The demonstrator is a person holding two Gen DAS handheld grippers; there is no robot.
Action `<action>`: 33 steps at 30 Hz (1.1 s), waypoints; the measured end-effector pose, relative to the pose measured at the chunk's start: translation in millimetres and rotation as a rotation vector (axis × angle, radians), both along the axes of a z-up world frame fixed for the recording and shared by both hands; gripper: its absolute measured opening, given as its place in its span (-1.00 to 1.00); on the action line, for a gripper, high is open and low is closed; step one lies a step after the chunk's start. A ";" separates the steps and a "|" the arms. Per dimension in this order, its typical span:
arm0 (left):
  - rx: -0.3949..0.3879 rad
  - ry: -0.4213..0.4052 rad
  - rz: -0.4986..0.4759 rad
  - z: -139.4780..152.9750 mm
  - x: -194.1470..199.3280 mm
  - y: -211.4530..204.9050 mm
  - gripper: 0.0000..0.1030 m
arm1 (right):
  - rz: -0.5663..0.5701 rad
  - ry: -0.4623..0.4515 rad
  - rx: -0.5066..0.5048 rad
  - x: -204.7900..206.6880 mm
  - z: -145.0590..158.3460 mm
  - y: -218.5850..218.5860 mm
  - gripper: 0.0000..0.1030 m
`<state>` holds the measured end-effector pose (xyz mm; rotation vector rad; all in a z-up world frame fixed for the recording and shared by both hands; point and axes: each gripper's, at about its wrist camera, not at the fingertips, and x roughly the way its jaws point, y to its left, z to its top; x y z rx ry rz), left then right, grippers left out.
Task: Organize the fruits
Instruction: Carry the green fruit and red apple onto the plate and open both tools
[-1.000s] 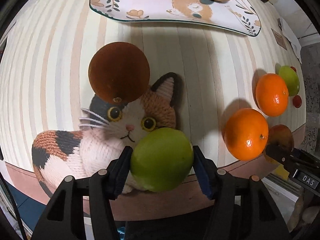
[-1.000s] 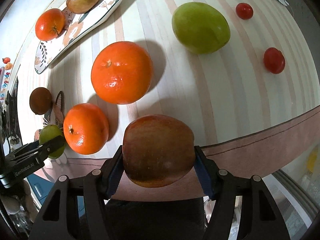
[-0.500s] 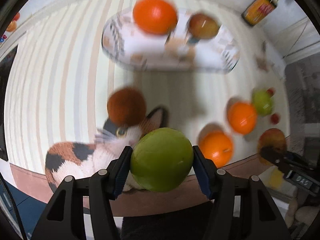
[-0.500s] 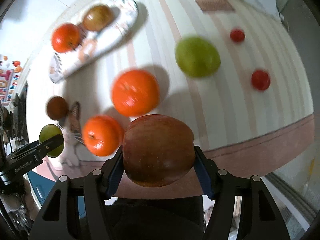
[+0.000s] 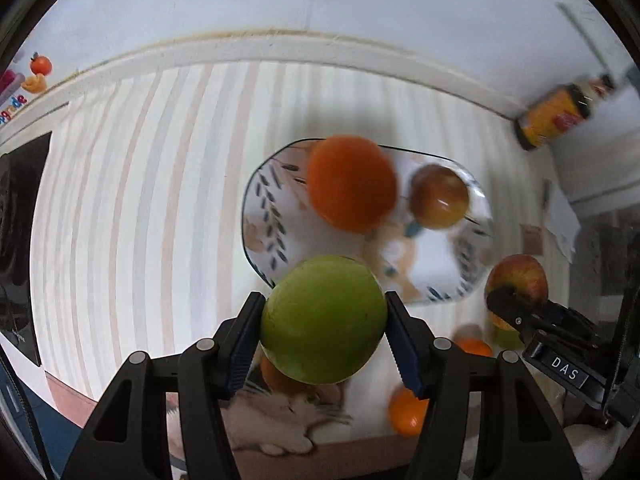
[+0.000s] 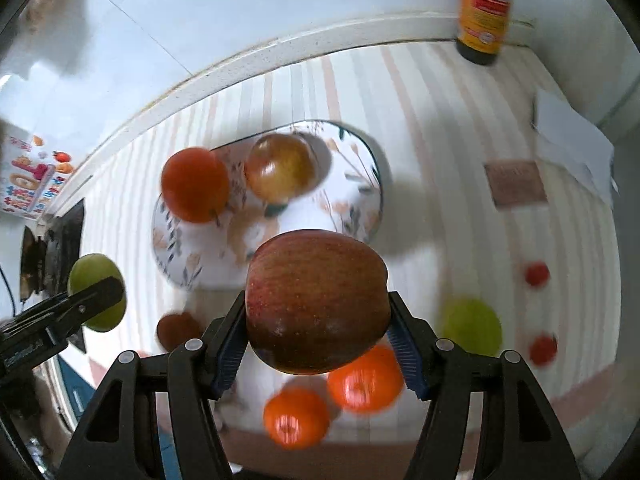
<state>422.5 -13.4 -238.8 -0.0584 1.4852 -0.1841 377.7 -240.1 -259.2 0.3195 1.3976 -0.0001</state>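
My left gripper [image 5: 324, 328] is shut on a green apple [image 5: 323, 322] and holds it high above the table, just short of the patterned plate [image 5: 264, 208]. My right gripper [image 6: 316, 332] is shut on a red apple [image 6: 316, 300], also raised, in front of the same plate [image 6: 176, 248]. The plate holds an orange [image 5: 351, 183] and a brownish apple [image 5: 439, 196]. In the right wrist view, two oranges [image 6: 365, 380] [image 6: 296, 418], a green apple [image 6: 472, 326], a brown fruit [image 6: 178, 330] and two small red fruits [image 6: 537, 274] [image 6: 543, 349] lie on the striped tablecloth below.
A dark sauce bottle [image 6: 484, 8] stands at the back by the white wall. A paper sheet [image 6: 572, 140] and a brown card [image 6: 516, 184] lie at the right. The cat picture on the cloth [image 5: 280, 420] lies under my left gripper.
Both grippers have risen and moved forward toward the plate with their apples. The loose fruits now lie below and behind the fingers. The frames are blurred by motion.
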 end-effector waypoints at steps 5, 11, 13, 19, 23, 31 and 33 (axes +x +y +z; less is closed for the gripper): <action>0.035 0.065 0.035 -29.1 26.9 6.5 0.11 | 0.050 0.052 -0.058 31.4 -32.9 13.1 0.31; 0.045 0.129 0.043 -54.9 35.9 7.5 0.11 | 0.067 0.097 -0.077 47.1 -54.0 18.1 0.31; 0.053 0.145 0.046 -60.9 36.5 8.7 0.11 | 0.067 0.105 -0.075 48.6 -59.1 17.7 0.31; 0.042 0.177 0.078 -73.3 39.4 8.7 0.11 | 0.043 0.118 -0.036 60.3 -64.8 13.0 0.32; 0.060 0.150 0.085 -65.2 40.4 15.4 0.50 | 0.024 0.117 -0.001 67.3 -66.3 8.5 0.65; 0.069 0.060 0.076 -32.9 37.3 16.0 0.78 | 0.015 0.078 -0.034 62.0 -39.9 2.0 0.90; 0.068 0.042 0.071 -25.9 35.2 17.0 0.78 | 0.022 0.061 -0.052 57.2 -30.9 3.6 0.90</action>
